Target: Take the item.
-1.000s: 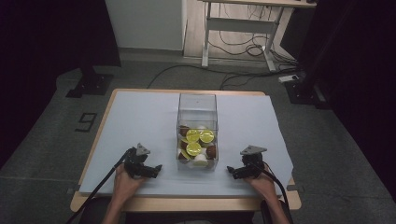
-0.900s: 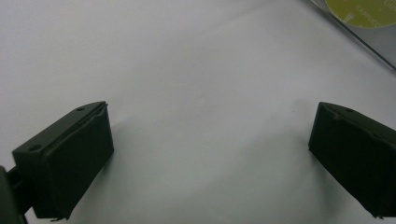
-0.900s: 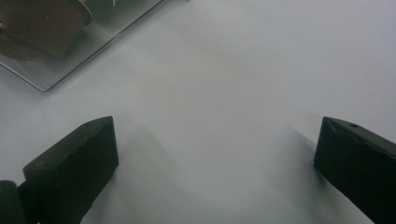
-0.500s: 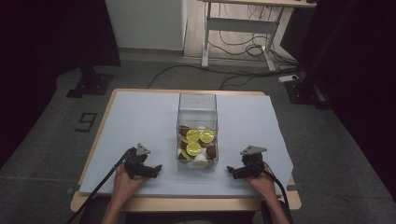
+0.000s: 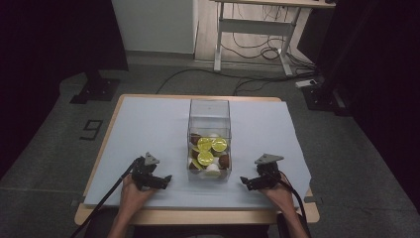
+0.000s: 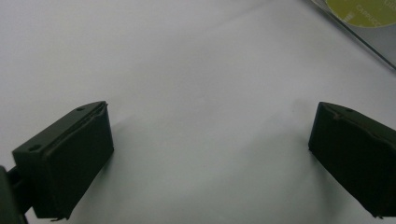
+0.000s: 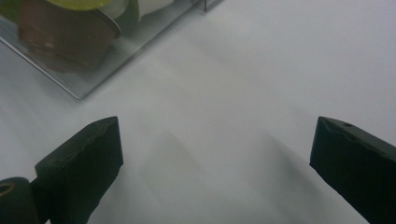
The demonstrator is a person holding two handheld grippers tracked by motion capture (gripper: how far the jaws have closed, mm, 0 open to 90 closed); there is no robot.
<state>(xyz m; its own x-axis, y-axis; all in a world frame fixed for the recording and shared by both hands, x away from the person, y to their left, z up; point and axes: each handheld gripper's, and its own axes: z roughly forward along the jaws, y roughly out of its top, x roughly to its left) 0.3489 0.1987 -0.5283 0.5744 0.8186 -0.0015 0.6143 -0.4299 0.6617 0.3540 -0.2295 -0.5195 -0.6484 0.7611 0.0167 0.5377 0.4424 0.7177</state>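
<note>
A clear plastic box stands upright near the middle of the table, on the pale sheet that covers most of the tabletop. Its lower part holds a heap of small round capsules: some with yellow-green tops, some brown, some white. In the left gripper view a corner of the box with a yellow-green top behind its wall sits at the upper right; in the right gripper view the box's lower edge with a brown capsule behind it sits at the upper left. The left gripper rests low on the sheet just left of the box, on the person's side, held in the left hand; its jaws stand wide apart with nothing between them. The right gripper lies just right of the box, at about the same nearness to the table's front edge, held in the right hand, jaws likewise spread wide and holding nothing. Neither gripper touches the box.
</note>
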